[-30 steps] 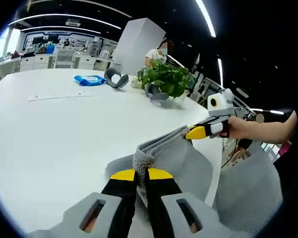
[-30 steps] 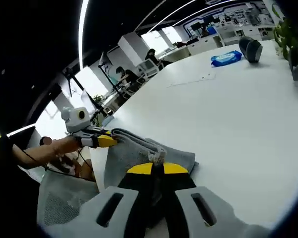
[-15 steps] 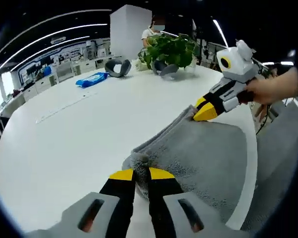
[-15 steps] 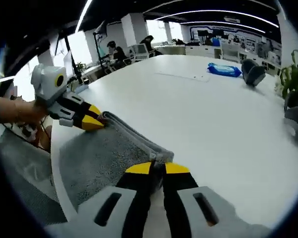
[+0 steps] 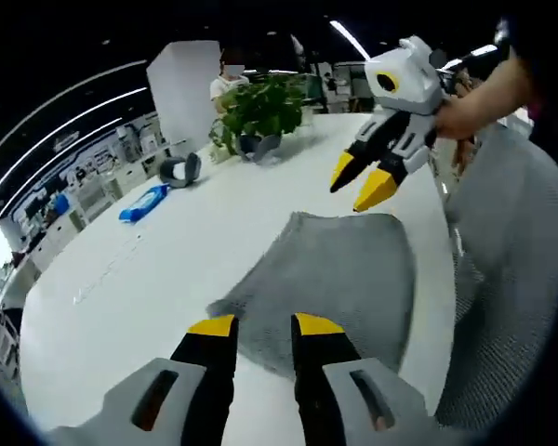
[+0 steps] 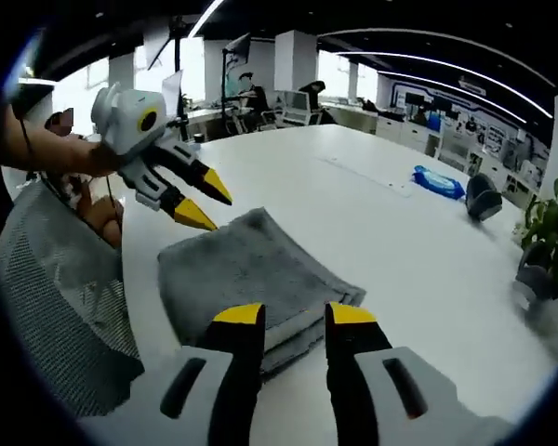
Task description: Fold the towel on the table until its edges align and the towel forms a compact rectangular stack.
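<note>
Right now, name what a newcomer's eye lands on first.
The grey towel lies folded in layers near the edge of the white table. Both grippers hang open above it: the left gripper and the right gripper. A potted plant stands farther back.

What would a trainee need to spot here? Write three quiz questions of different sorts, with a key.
1. True or false: the left gripper is shut on the towel.
2. Multiple choice: how does the towel lie on the table? A) spread in one layer B) folded flat in layers C) rolled up
3. Fill in: on the far side of the table, beyond the blue pack, stands a potted ____.

Key
1. False. Both it and the right gripper are open, above the towel.
2. B. Stacked edges show in the right gripper view.
3. plant
</note>
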`<state>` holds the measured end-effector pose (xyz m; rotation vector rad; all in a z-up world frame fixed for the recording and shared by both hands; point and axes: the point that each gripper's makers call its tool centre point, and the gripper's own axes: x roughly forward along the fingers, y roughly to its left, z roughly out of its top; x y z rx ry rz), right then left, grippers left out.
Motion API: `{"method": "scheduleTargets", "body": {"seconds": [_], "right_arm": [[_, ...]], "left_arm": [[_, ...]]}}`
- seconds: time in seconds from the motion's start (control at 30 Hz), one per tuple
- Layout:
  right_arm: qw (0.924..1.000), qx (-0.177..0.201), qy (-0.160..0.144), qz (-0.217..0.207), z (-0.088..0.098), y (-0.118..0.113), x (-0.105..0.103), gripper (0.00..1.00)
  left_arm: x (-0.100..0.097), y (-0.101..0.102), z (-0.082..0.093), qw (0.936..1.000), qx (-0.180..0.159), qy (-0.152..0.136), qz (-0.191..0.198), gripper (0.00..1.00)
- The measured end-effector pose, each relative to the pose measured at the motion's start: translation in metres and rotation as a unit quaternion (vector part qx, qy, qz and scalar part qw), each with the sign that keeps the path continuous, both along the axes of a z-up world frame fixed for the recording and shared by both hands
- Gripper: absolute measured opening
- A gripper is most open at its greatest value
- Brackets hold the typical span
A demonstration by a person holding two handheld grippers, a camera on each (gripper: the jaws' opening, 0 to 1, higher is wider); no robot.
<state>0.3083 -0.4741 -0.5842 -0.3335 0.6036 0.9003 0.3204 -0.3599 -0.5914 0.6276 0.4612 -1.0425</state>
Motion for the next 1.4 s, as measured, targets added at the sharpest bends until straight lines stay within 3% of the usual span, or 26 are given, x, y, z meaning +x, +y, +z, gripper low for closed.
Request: {"method": "scheduleTargets", "body": {"seconds": [0.1,0.17,0.23,0.27,0.33,0.5,0.63,0.77,1.0,1.1,1.4], "right_arm": [[0.9987,-0.001,0.041,0.029,-0.013,0.012,-0.029,0.22],[0.9984,-0.009,0.044,0.034,-0.022,0.014,-0.032,0.20],[0.9983,-0.020,0.048,0.026,-0.031,0.010,-0.028,0.19],[0.9979,-0.013,0.062,0.017,-0.034,0.009,-0.027,0.19],[0.9967,-0.011,0.080,0.006,-0.039,0.007,-0.027,0.21],[0.9960,-0.016,0.088,0.008,-0.052,0.005,-0.032,0.24],[0.9968,-0.010,0.079,0.007,-0.057,0.006,-0.032,0.24],[0.9960,-0.003,0.089,0.002,-0.057,0.007,-0.030,0.23],[0.9962,-0.018,0.085,-0.005,-0.059,0.010,-0.028,0.23],[0.9954,-0.023,0.092,-0.006,-0.061,0.011,-0.025,0.22],[0.9934,-0.046,0.105,-0.002,-0.063,0.011,0.000,0.21]], "left_arm": [[-0.023,-0.003,-0.009,0.9993,0.019,0.025,-0.019,0.23],[-0.028,-0.001,-0.017,0.9990,0.030,0.028,-0.020,0.24],[-0.027,0.003,-0.025,0.9986,0.034,0.040,-0.002,0.24],[-0.025,0.002,-0.027,0.9981,0.018,0.055,0.019,0.24],[-0.022,0.005,-0.031,0.9965,0.017,0.069,0.042,0.26],[-0.025,0.003,-0.044,0.9959,0.030,0.077,0.038,0.26],[-0.026,0.005,-0.047,0.9961,0.013,0.077,0.041,0.25],[-0.026,0.003,-0.048,0.9950,0.000,0.088,0.047,0.24],[-0.024,0.000,-0.050,0.9952,0.032,0.079,0.047,0.23],[-0.021,0.000,-0.054,0.9914,0.029,0.115,0.055,0.23],[0.001,-0.007,-0.056,0.9874,0.076,0.131,0.047,0.22]]}}
